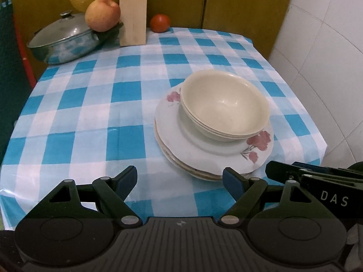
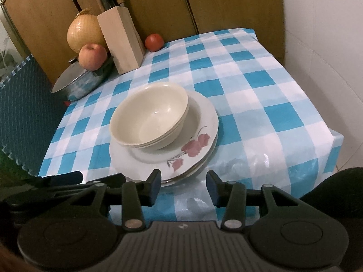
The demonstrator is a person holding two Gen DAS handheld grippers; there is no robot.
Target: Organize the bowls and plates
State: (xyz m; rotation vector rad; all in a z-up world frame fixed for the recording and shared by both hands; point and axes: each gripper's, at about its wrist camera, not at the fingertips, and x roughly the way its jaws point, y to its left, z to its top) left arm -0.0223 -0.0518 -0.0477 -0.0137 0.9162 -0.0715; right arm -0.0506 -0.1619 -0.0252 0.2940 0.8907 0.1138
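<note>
A stack of cream bowls (image 1: pixel 224 106) sits nested on a stack of white plates with pink flowers (image 1: pixel 181 140) on the blue checked tablecloth. The bowls (image 2: pixel 149 117) and plates (image 2: pixel 204 122) also show in the right wrist view. My left gripper (image 1: pixel 180 181) is open and empty, just in front of the plates' near edge. My right gripper (image 2: pixel 184 187) is open and empty, close to the plates' near rim. The right gripper also shows at the right edge of the left wrist view (image 1: pixel 317 179).
At the back stand a lidded pot (image 1: pixel 65 43) with an apple (image 1: pixel 102 14) on it, a wooden knife block (image 2: pixel 121 40), a yellow pomelo (image 2: pixel 84 30) and a tomato (image 2: pixel 154 42). A tiled wall (image 1: pixel 329 56) runs along the right. The table edge (image 2: pixel 335 140) drops off at the right.
</note>
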